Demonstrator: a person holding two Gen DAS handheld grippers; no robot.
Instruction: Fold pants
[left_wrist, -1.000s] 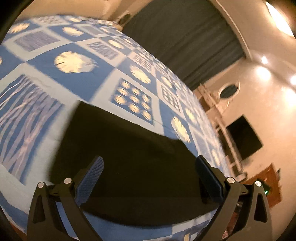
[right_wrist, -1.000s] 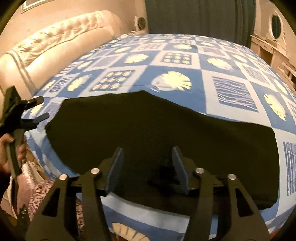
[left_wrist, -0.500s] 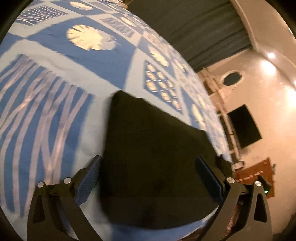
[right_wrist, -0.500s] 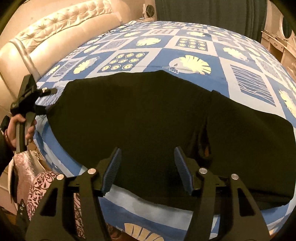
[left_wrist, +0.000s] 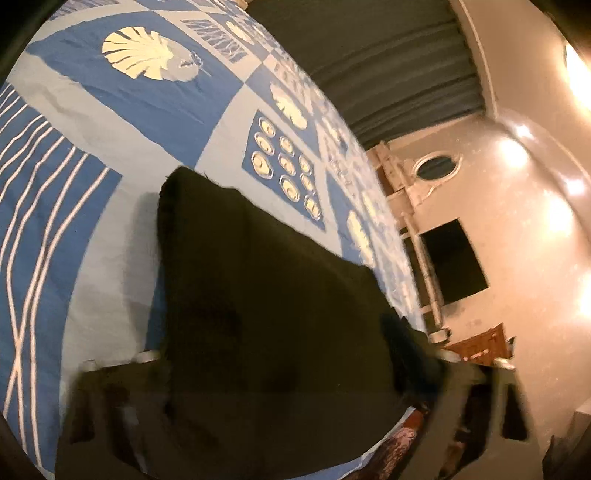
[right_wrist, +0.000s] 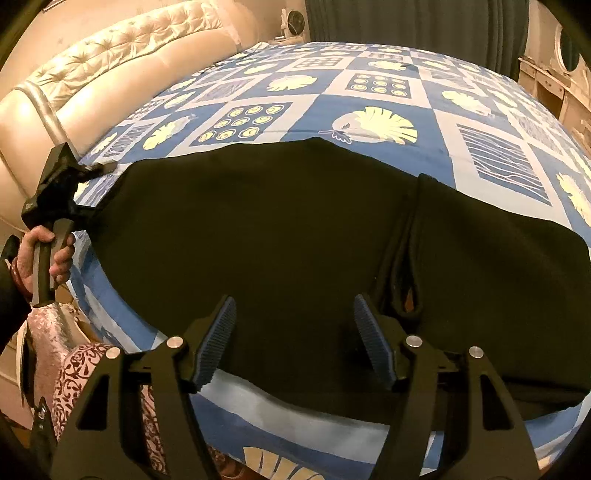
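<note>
Black pants (right_wrist: 277, 229) lie flat across the near part of a bed with a blue and white patterned cover (right_wrist: 380, 88). The waist opening shows at the right, near my right gripper. My right gripper (right_wrist: 293, 332) is open and empty, hovering just over the pants' near edge. My left gripper (right_wrist: 99, 170) is at the pants' far left end, held by a hand. In the left wrist view the pants (left_wrist: 266, 295) fill the space between the blurred fingers (left_wrist: 110, 387), whose tips are hidden by the dark cloth.
A cream tufted headboard (right_wrist: 122, 48) stands at the left. Dark curtains (right_wrist: 406, 18) hang at the back. A white shelf unit (left_wrist: 417, 206) and a dark screen (left_wrist: 454, 258) stand by the right wall. A pink patterned cloth (right_wrist: 74, 369) hangs off the near bed edge.
My left gripper has moved in over the pants' end, and the cloth now covers its fingertips. My right gripper has drawn back and up a little, staying open.
</note>
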